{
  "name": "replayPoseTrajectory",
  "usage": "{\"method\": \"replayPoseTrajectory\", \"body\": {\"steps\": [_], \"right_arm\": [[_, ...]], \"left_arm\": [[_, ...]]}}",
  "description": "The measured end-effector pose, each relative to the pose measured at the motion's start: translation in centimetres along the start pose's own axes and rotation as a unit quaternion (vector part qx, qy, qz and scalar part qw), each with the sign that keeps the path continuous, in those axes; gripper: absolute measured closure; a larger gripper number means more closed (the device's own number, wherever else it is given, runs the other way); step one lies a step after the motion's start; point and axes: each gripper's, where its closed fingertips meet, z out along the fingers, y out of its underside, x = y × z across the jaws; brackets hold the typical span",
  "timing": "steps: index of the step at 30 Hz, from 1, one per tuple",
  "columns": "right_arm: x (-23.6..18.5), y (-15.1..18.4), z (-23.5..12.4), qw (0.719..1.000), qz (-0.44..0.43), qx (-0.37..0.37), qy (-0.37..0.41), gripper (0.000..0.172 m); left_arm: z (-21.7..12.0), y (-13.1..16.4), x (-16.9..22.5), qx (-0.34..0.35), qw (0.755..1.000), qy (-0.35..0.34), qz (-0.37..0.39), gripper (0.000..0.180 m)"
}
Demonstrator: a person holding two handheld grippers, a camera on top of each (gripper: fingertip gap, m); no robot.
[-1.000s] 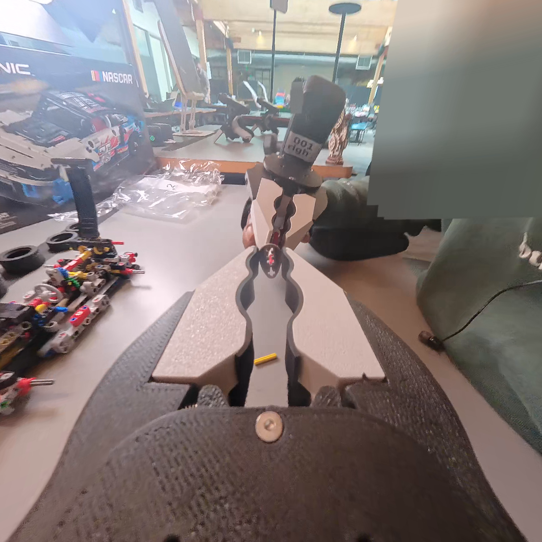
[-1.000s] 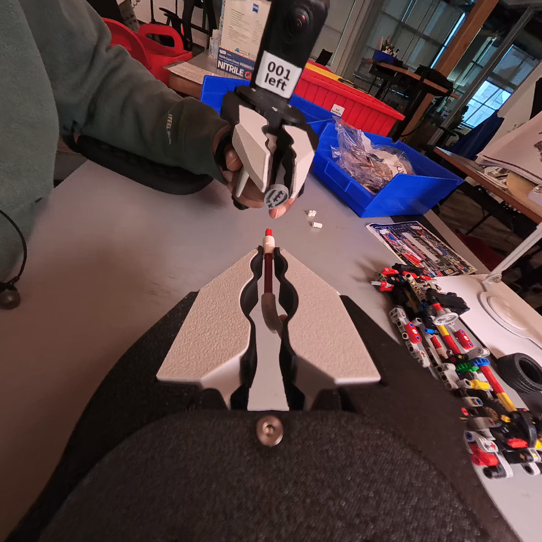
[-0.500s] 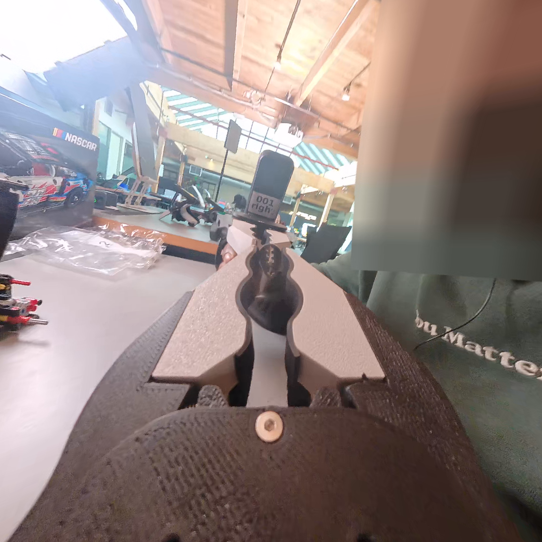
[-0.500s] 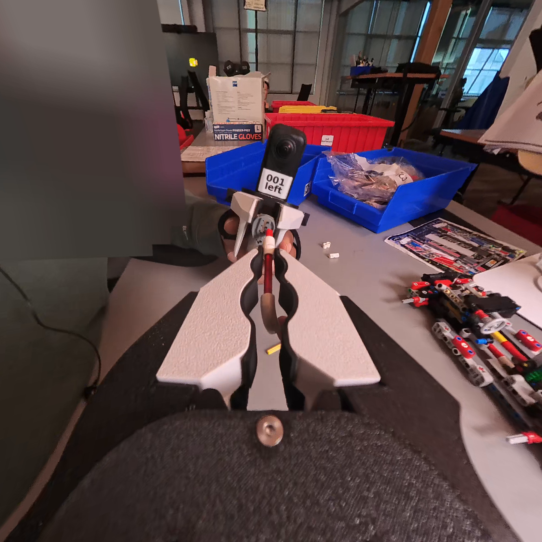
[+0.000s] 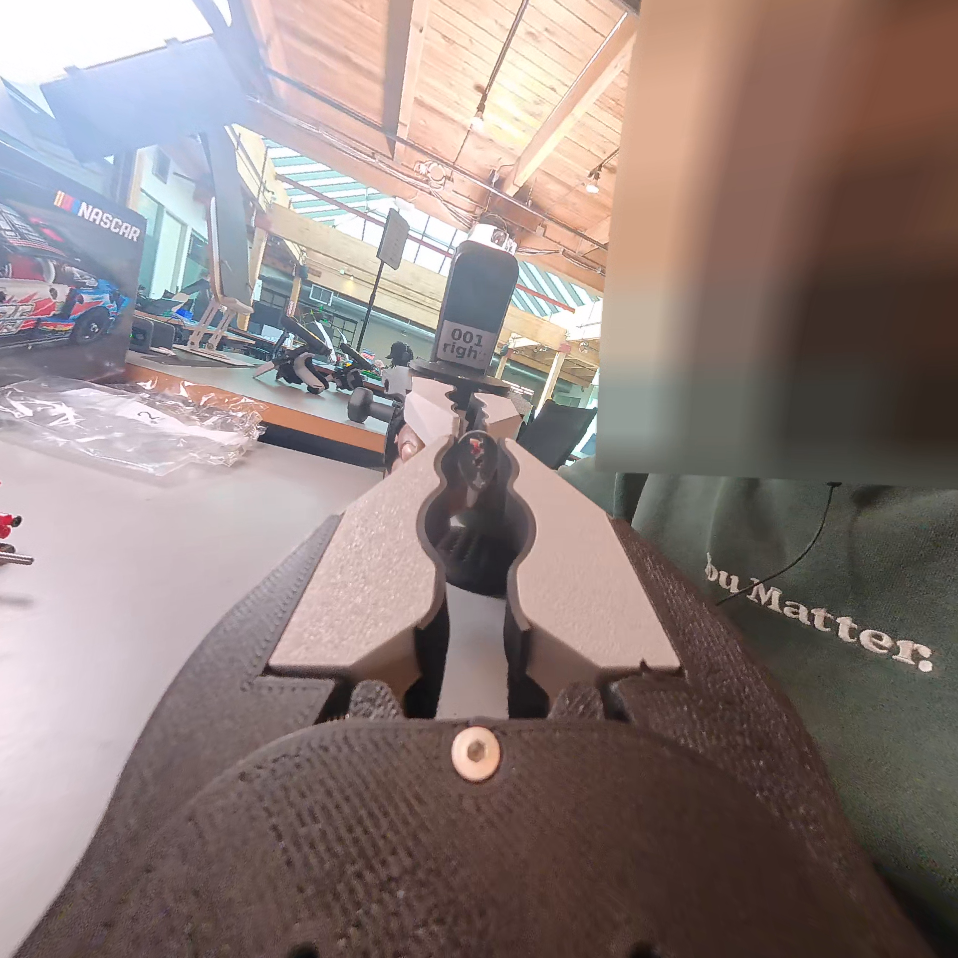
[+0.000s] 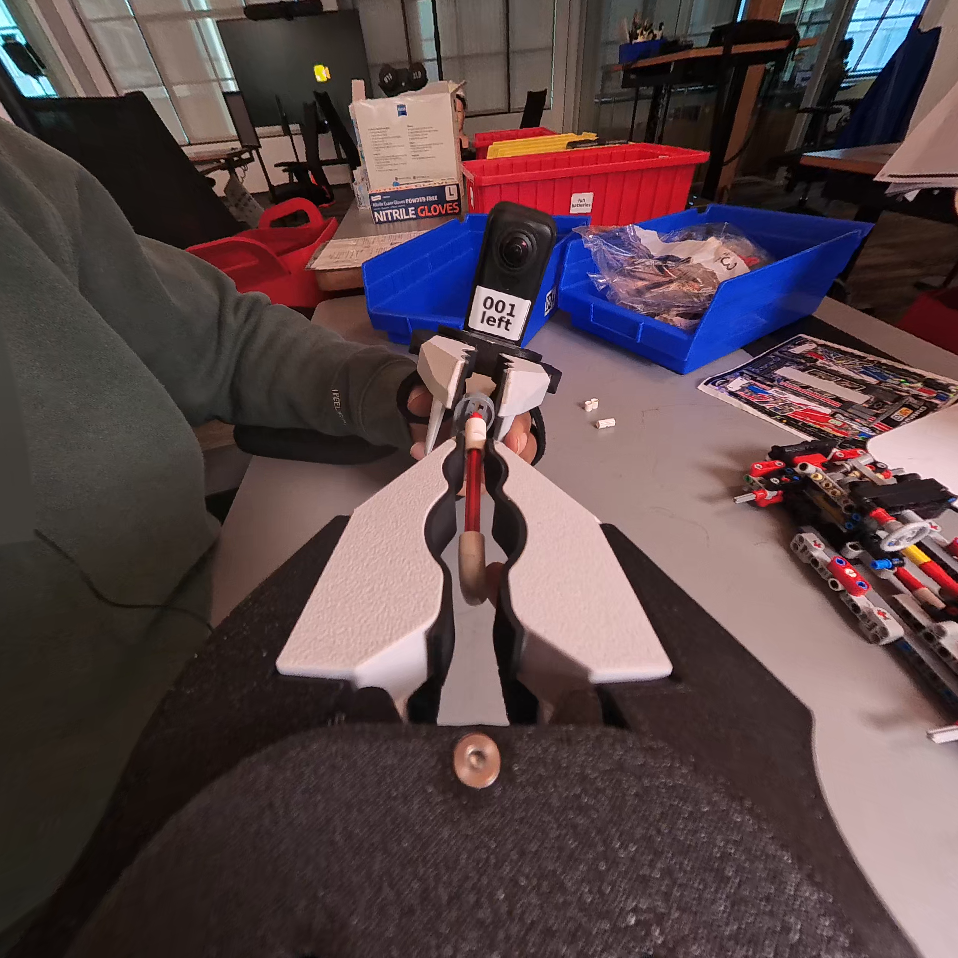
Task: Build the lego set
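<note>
My left gripper is shut on a small grey round part with a cross hole, held at its fingertips above the table. The part also shows in the right wrist view, between the left gripper's pads. My right gripper is shut on a red axle that carries a white bush near its tip and a tan piece at its rear. The two grippers face each other tip to tip. The axle's red tip sits at the hole of the grey part.
Two blue bins, one with a plastic bag, and a red bin stand behind. A half-built brick chassis, a booklet and two small white pieces lie to the right. A clear bag lies at the left. A green-sleeved person sits close by. My two grippers' fingertips are within a few centimetres of each other.
Both grippers lifted off the table and came together. The gap between the axle tip and the grey part has closed; the tip now meets the hole. Both grasps held.
</note>
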Motion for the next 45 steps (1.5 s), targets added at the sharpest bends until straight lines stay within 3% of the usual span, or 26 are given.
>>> {"method": "replayPoseTrajectory", "body": {"steps": [8, 14, 17, 20, 38, 45], "right_arm": [[0.6, 1.6, 0.4, 0.999, -0.017, -0.033, 0.008, 0.168], [2.3, 8.2, 1.0, 0.974, -0.118, -0.189, 0.041, 0.167], [2.7, 11.6, 1.0, 0.956, -0.129, -0.260, 0.034, 0.167], [2.8, 13.3, 0.8, 0.950, -0.123, -0.287, 0.021, 0.167], [3.4, 14.3, -4.2, 0.929, -0.130, -0.346, -0.012, 0.158], [3.2, 14.3, -1.4, 0.933, -0.145, -0.330, 0.000, 0.161]], "left_arm": [[-0.3, -0.3, -0.4, 0.002, 1.000, -0.015, 0.008, 0.169], [-1.1, -1.0, -1.4, 0.009, 0.999, -0.049, 0.017, 0.169], [-1.2, -0.9, -1.6, 0.005, 0.998, -0.055, 0.019, 0.169], [-1.2, -0.6, -1.6, -0.005, 0.998, -0.055, 0.018, 0.169], [-1.2, 0.9, -2.5, -0.049, 0.996, -0.073, 0.007, 0.169], [-1.0, 1.7, -2.6, -0.065, 0.995, -0.073, 0.002, 0.168]]}}
